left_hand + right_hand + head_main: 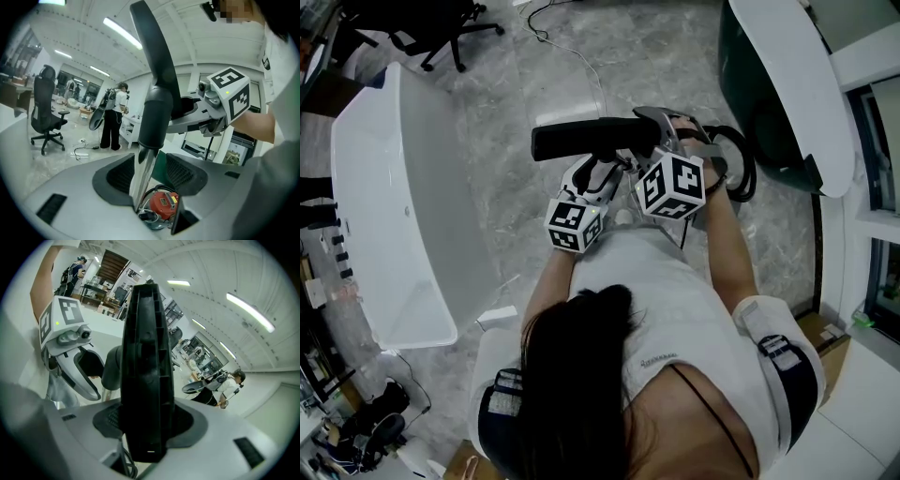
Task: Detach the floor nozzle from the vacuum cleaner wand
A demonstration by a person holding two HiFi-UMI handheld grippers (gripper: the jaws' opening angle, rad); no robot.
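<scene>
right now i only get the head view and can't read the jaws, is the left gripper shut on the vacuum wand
observer: no, the left gripper is open; the shiny metal wand tube stands between its jaws, which are wider than it.
operator: and the right one
observer: the right gripper is shut on the long black ribbed plastic floor nozzle.
operator: nozzle off yet
observer: looks joined; no gap shows between the tube's black collar and the nozzle.
</scene>
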